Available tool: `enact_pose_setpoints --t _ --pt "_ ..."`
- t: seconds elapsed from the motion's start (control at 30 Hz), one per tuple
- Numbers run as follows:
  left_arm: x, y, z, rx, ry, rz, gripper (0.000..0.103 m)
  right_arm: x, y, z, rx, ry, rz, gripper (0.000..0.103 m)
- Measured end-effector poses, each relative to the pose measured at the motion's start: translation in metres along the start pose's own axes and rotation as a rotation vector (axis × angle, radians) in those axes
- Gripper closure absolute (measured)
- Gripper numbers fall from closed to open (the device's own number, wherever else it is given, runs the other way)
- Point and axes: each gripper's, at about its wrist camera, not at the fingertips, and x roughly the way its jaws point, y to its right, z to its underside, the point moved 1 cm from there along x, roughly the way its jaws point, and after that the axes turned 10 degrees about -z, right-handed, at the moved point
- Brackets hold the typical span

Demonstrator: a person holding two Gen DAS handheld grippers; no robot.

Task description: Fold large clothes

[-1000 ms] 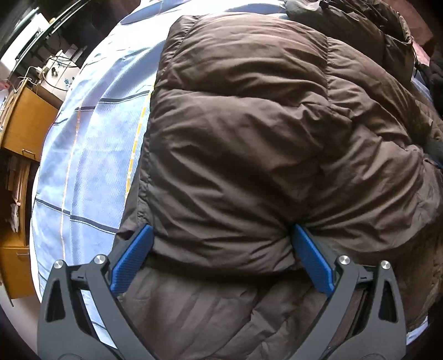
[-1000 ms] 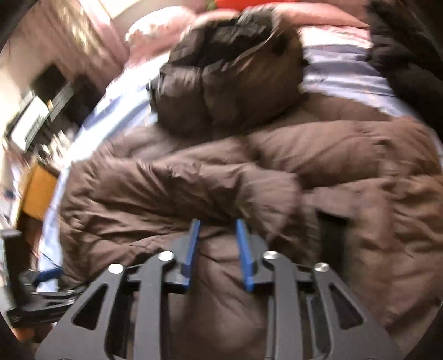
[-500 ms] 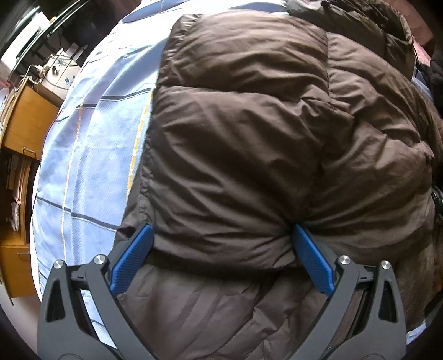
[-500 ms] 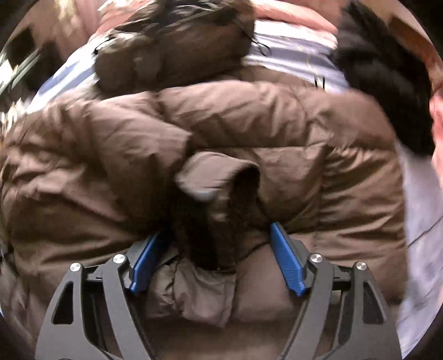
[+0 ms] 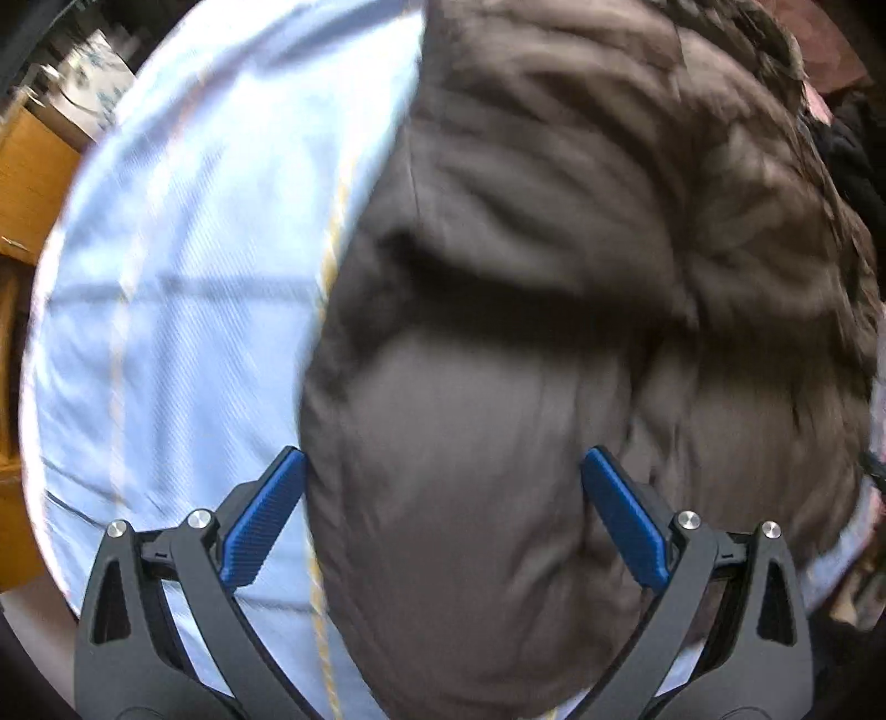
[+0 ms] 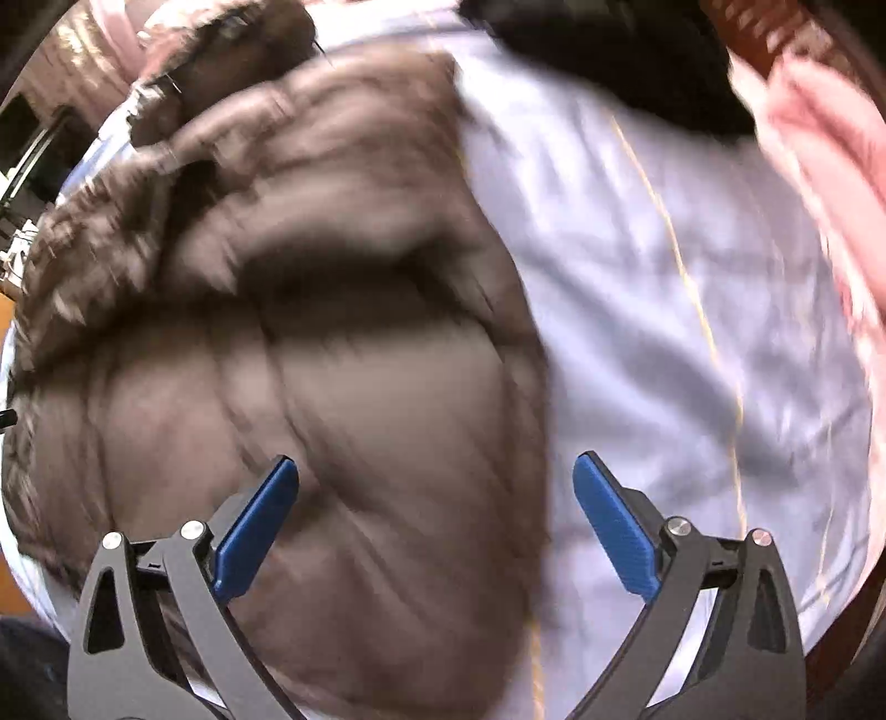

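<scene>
The left wrist view is taken from just behind the left tongs (image 5: 443, 520), looking forward and down, close over the brown quilted puffer jacket (image 5: 554, 310), whose left edge and the pale blue checked bedsheet (image 5: 183, 266) beyond it are seen. The right wrist view is taken likewise behind the right tongs (image 6: 437, 526), close above the jacket's (image 6: 310, 343) right edge. Jacket and bedsheet (image 6: 664, 310) are shared by both views.

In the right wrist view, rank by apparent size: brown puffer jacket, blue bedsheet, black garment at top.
1. brown puffer jacket, though it lies nearest the camera
2. blue bedsheet, close behind
3. black garment, clearly smallest and farthest
</scene>
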Motion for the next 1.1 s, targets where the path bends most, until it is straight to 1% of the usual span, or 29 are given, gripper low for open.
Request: enact_pose_setpoints --t 0.03,0.07,0.1,0.13,0.17,0.2,0.23,0.27,0.3,0.33,0.43,0.5,0.53,0.6,0.63,0.67,0.7,0.73,0.77,0.8,0.83,0.87,0.9,0.93,0.97,1.0,1.03,1.07,1.1 --pt "0.004 0.001 0.006 0.009 -0.012 0.005 0.002 0.006 0.007 0.008 0.012 -0.021 -0.015 0.002" --pt "0.01 0.004 0.014 0.015 -0.02 0.016 0.002 0.015 0.015 0.018 0.044 -0.048 -0.063 0.001" --pt "0.012 0.005 0.018 0.007 -0.016 0.024 0.003 0.023 0.023 0.025 0.105 -0.069 -0.137 0.001" --pt "0.013 0.005 0.019 0.0 -0.009 0.027 0.006 0.029 0.029 0.03 0.159 -0.088 -0.196 0.004" --pt "0.012 0.008 0.021 -0.001 0.001 0.04 0.024 0.036 0.031 0.034 0.232 -0.112 -0.284 0.011" --pt "0.008 0.011 0.023 0.004 0.005 0.076 0.046 0.037 0.028 0.035 0.247 -0.109 -0.338 0.034" --pt "0.003 0.013 0.026 0.002 0.009 0.097 0.057 0.034 0.022 0.034 0.229 -0.096 -0.353 0.058" --pt "-0.004 0.016 0.028 -0.002 0.014 0.123 0.073 0.029 0.012 0.032 0.192 -0.08 -0.352 0.07" --pt "-0.01 0.02 0.03 0.005 0.018 0.128 0.08 0.022 0.005 0.031 0.184 -0.07 -0.367 0.083" --pt "-0.014 0.023 0.034 0.024 0.024 0.115 0.081 0.018 0.003 0.03 0.192 -0.066 -0.373 0.089" --pt "-0.018 0.022 0.049 0.063 0.017 0.093 0.083 -0.001 0.0 0.037 0.215 -0.056 -0.371 0.093" --pt "-0.019 0.016 0.063 0.065 0.004 0.077 0.083 -0.008 -0.002 0.042 0.212 -0.078 -0.366 0.093" --pt "-0.02 0.015 0.074 0.088 0.003 0.046 0.083 -0.007 0.0 0.037 0.206 -0.097 -0.361 0.093" --pt "-0.019 0.017 0.092 0.14 -0.004 -0.031 0.081 -0.007 -0.001 0.048 0.191 -0.152 -0.351 0.093" --pt "-0.016 0.017 0.098 0.152 -0.011 -0.056 0.078 -0.003 -0.006 0.057 0.169 -0.183 -0.319 0.089" --pt "-0.013 0.018 0.104 0.159 -0.019 -0.082 0.071 0.002 -0.01 0.062 0.15 -0.202 -0.287 0.086" --pt "-0.013 0.018 0.105 0.156 -0.017 -0.094 0.062 0.006 -0.009 0.063 0.148 -0.21 -0.263 0.079" --pt "-0.019 0.014 0.103 0.131 0.004 -0.115 0.055 0.008 -0.005 0.058 0.173 -0.205 -0.254 0.068" --pt "-0.026 0.01 0.096 0.104 0.027 -0.141 0.038 0.005 0.003 0.049 0.223 -0.179 -0.241 0.06" --pt "-0.037 0.002 0.09 0.062 0.069 -0.193 0.016 -0.006 0.016 0.039 0.284 -0.114 -0.207 0.042" --pt "-0.054 -0.011 0.085 -0.006 0.134 -0.271 0.008 -0.016 0.027 0.03 0.324 -0.048 -0.161 0.029" --pt "-0.066 -0.021 0.081 -0.063 0.179 -0.313 0.006 -0.033 0.039 0.021 0.37 0.047 -0.07 0.029" --pt "-0.082 -0.032 0.077 -0.14 0.236 -0.337 0.008 -0.05 0.046 0.012 0.398 0.136 0.023 0.029" --pt "-0.101 -0.038 0.073 -0.212 0.31 -0.302 0.009 -0.06 0.046 0.004 0.398 0.194 0.047 0.031" --pt "-0.115 -0.037 0.068 -0.236 0.364 -0.231 0.016 -0.069 0.038 -0.009 0.367 0.253 0.013 0.035" --pt "-0.129 -0.029 0.059 -0.227 0.417 -0.131 0.026 -0.071 0.022 -0.018 0.33 0.277 -0.033 0.042" --pt "-0.139 -0.012 0.045 -0.178 0.449 -0.054 0.032 -0.072 0.001 -0.035 0.259 0.298 -0.088 0.048" --pt "-0.145 0.005 0.036 -0.129 0.47 -0.022 0.041 -0.07 -0.024 -0.049 0.187 0.311 -0.104 0.051" --pt "-0.148 0.03 0.028 -0.068 0.491 -0.02 0.046 -0.067 -0.041 -0.051 0.13 0.319 -0.104 0.056"
